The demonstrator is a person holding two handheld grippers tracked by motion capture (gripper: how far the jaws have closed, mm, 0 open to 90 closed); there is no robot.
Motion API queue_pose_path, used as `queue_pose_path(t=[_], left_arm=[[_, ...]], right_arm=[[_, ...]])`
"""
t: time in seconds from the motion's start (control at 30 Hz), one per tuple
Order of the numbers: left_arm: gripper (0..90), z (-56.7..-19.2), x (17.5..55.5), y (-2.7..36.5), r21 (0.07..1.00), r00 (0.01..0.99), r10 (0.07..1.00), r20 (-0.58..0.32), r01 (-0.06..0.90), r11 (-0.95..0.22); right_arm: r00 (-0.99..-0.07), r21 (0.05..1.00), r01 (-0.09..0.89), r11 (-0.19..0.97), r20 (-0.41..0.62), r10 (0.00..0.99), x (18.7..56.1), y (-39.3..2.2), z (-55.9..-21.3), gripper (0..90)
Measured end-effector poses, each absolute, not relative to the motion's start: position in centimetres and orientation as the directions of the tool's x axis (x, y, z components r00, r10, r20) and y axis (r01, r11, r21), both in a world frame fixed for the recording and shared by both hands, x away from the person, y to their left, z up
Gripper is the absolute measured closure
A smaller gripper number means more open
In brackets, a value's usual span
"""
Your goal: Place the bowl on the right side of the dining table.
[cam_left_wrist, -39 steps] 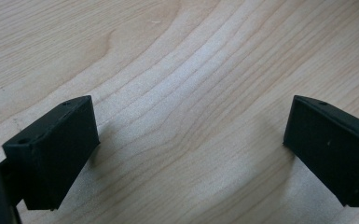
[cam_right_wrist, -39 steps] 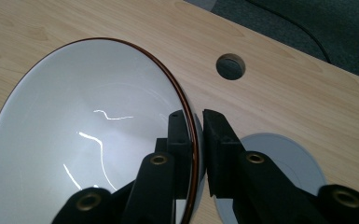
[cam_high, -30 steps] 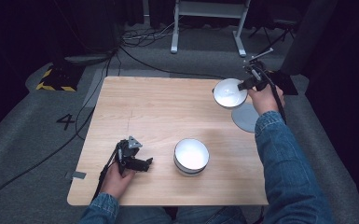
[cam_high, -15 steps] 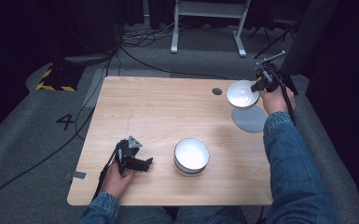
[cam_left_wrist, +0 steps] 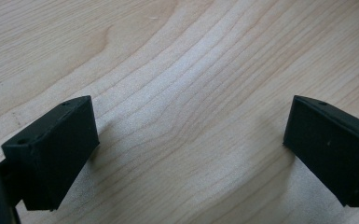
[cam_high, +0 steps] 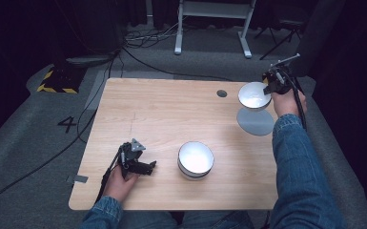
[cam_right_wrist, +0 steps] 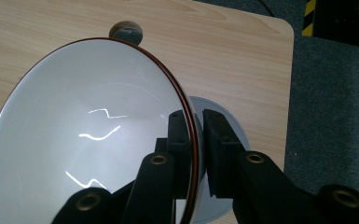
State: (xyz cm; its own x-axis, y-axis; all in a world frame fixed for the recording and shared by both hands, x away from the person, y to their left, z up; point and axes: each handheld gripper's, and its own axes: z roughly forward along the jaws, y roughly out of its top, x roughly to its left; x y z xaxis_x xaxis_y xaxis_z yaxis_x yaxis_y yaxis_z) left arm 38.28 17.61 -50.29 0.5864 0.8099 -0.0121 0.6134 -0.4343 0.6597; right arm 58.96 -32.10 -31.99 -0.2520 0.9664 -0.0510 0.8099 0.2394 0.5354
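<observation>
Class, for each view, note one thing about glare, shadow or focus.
High view: dark surroundings, glare on the table. Left gripper view: soft shadows beside the open left gripper, wood grain sharp. Right gripper view: squiggly reflections inside the white bowl, the right gripper blurred up close.

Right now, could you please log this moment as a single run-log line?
left claw: open, low over table | right claw: shut on white bowl rim, lifted above grey plate | second bowl: on table, untouched
</observation>
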Motion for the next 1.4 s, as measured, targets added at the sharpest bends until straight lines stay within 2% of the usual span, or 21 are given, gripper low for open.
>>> queue_pose_path(t=[0.1,0.77,1.4], left_arm=[[2.8,-50.3,38.3,17.6,0.658,0.588,0.808,-0.017,0.615,-0.434],[2.8,-50.3,38.3,17.6,0.656,0.590,0.807,-0.012,0.614,-0.439],[2.8,-50.3,38.4,17.6,0.657,0.593,0.805,-0.012,0.611,-0.441]], right_arm=[[-0.227,0.534,0.822,0.201,-0.017,0.974,59.1,-32.8,-33.0,81.9],[-0.176,0.478,0.865,0.154,0.001,0.984,59.8,-34.5,-36.9,81.9],[-0.150,0.406,0.902,0.150,-0.032,0.988,60.5,-34.9,-40.1,81.8]])
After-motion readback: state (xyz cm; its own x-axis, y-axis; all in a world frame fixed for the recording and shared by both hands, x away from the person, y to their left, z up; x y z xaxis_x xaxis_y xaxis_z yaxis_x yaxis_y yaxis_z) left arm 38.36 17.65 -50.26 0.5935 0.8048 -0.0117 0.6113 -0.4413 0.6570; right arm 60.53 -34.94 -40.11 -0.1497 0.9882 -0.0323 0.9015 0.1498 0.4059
